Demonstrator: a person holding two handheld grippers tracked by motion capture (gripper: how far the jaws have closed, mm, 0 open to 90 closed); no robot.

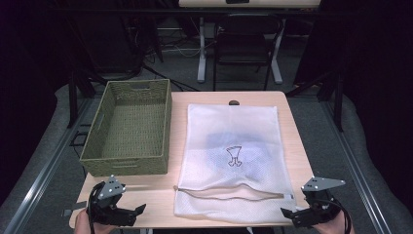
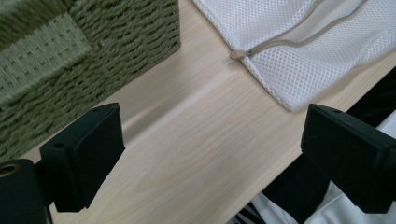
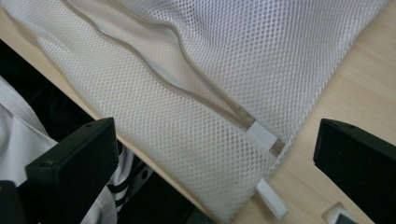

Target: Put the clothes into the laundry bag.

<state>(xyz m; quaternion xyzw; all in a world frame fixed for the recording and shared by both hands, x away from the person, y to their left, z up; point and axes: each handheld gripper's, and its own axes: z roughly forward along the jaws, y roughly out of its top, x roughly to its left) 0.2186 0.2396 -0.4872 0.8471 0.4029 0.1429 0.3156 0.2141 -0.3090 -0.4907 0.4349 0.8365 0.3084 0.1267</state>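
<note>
A white mesh laundry bag [image 1: 233, 156] lies flat on the wooden table [image 1: 151, 195], with something dark and blue showing through the mesh. Its zipper [image 1: 234, 196] runs along the near end and gapes partly open. A woven green basket [image 1: 130, 127] stands to the bag's left. My left gripper [image 1: 127, 210] is open above the near left table edge, between basket [image 2: 70, 60] and bag corner [image 2: 289, 70]. My right gripper [image 1: 297, 214] is open at the bag's near right corner [image 3: 224, 154], jaws standing either side of the zipper end [image 3: 261, 135].
A dark chair [image 1: 242, 44] and white desk legs stand beyond the far edge of the table. A small black knob [image 1: 234, 103] sits at the table's far edge. Grey floor and rails run along both sides.
</note>
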